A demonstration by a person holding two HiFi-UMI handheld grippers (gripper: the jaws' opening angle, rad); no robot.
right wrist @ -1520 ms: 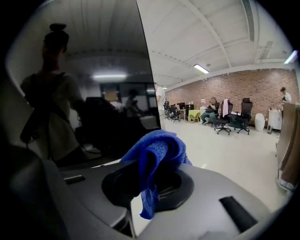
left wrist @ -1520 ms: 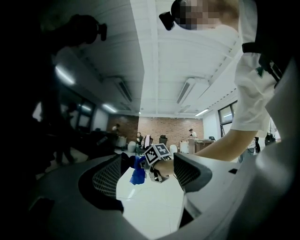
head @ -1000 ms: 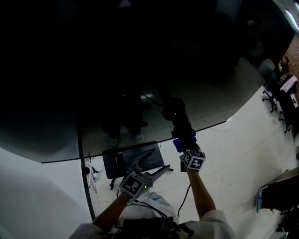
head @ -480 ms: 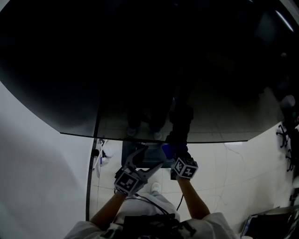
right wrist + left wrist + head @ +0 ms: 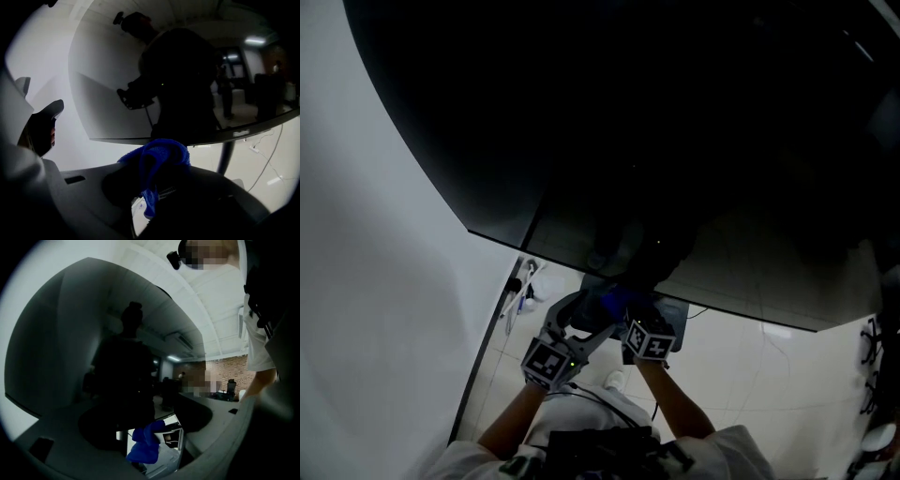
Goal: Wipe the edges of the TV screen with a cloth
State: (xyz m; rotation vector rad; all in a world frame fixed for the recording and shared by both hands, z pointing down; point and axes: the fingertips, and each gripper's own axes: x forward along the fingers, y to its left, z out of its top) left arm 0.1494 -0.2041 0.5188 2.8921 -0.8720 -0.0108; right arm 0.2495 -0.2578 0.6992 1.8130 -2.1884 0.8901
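Note:
The big dark TV screen (image 5: pixel 675 122) fills the top of the head view; its bottom edge (image 5: pixel 581 261) slants down to the right from the lower left corner. A blue cloth (image 5: pixel 614 300) is bunched in my right gripper (image 5: pixel 623 311), which is shut on it just under that edge. In the right gripper view the blue cloth (image 5: pixel 159 161) sits right below the TV's lower bezel (image 5: pixel 187 139). My left gripper (image 5: pixel 584 319) is beside it on the left, open and holding nothing. The left gripper view shows the blue cloth (image 5: pixel 145 446) and the TV screen (image 5: pixel 93 357).
A white wall (image 5: pixel 384 234) runs along the left. A thin black pole (image 5: pixel 487 356) goes down beside it to the white tiled floor (image 5: pixel 769 394). A dark stand base (image 5: pixel 675 309) sits under the TV. Office chairs (image 5: pixel 872 375) are at the far right.
Both grippers have moved left along the TV's bottom edge, toward its lower left corner. The head view has swung left, and that corner and more wall now show.

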